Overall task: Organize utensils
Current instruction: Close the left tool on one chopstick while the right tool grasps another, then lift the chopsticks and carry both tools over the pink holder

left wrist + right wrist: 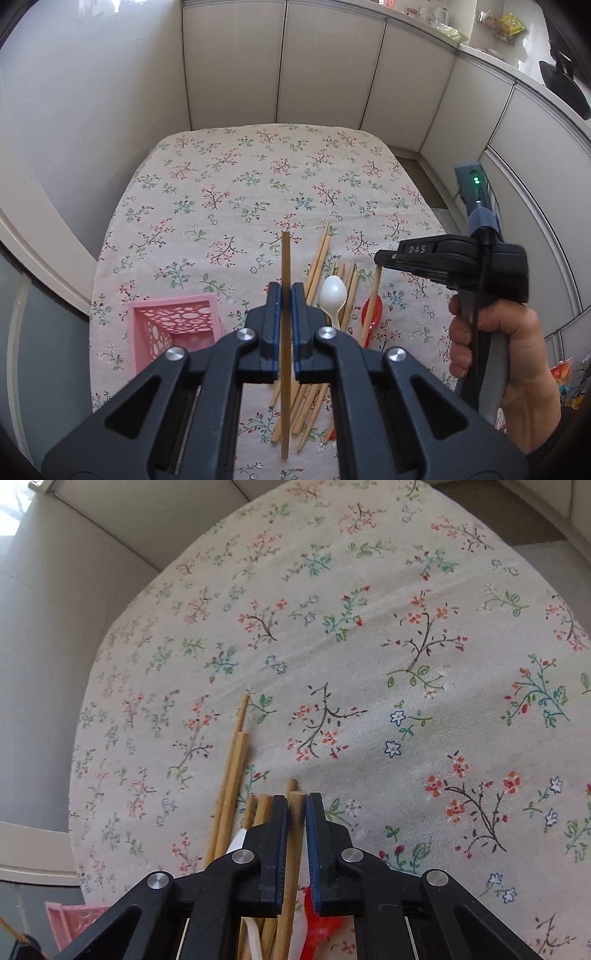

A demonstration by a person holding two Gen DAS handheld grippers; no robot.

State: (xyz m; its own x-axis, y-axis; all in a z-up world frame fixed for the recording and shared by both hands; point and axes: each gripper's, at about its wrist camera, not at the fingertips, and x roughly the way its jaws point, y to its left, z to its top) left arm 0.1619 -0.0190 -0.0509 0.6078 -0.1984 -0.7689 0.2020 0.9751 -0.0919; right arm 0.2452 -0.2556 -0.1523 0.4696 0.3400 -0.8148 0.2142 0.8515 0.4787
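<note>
The left claw (284, 295) is clamped on one chopstick (285, 369) above the counter (221, 184) – only its view shows the pink basket (173, 328) – while the right claw (296, 805) grips another chopstick (291, 886).

Table: floral-print cloth (236, 177), pale ground, red and green sprigs | Surround: white cabinet doors (332, 66) behind and to the right, dark vertical seams | Counter (480, 48): along top right, cluttered with packets, contents unclear | Floor (424, 173): grey strip beside table | Light: daylight, even
</note>
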